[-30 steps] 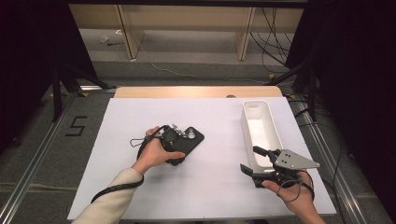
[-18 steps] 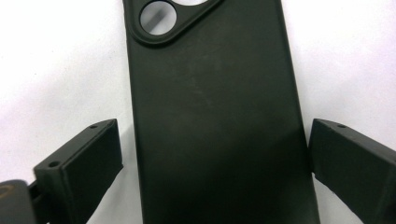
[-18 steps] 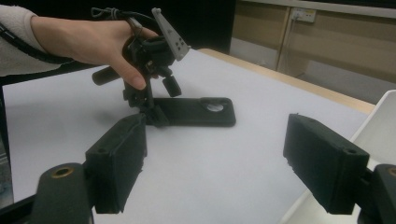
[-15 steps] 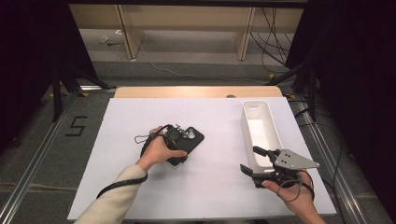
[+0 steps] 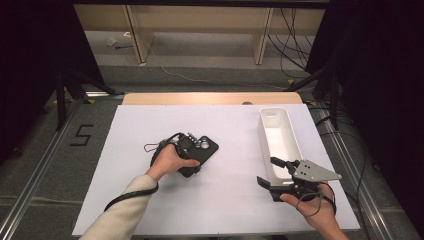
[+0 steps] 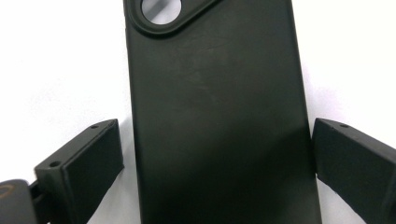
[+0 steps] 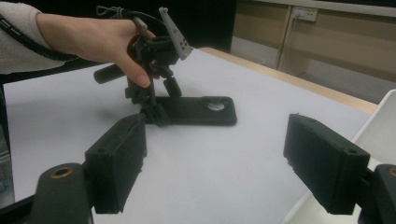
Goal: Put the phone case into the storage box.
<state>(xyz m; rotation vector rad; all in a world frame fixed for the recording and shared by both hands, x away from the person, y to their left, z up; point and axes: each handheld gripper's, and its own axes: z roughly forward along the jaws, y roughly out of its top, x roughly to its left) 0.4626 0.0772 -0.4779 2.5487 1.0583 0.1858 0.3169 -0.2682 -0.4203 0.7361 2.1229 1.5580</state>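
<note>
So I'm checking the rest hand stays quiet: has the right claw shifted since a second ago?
No. The right claw sits at the same spot beside the white tray's near end.

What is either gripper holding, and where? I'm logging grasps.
Nothing yet. The left gripper straddles the black phone case at its lower end, unclamped; the right gripper is open and empty.

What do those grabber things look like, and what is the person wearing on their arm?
Each gripper is black, with two blocky, flat-faced jaws. The right gripper carries a grey three-cornered plate with small holes on top, and a thin black cable loops from it. The left gripper has the same kind of plate. The left arm wears a cream sleeve, with a black cable running along it.
</note>
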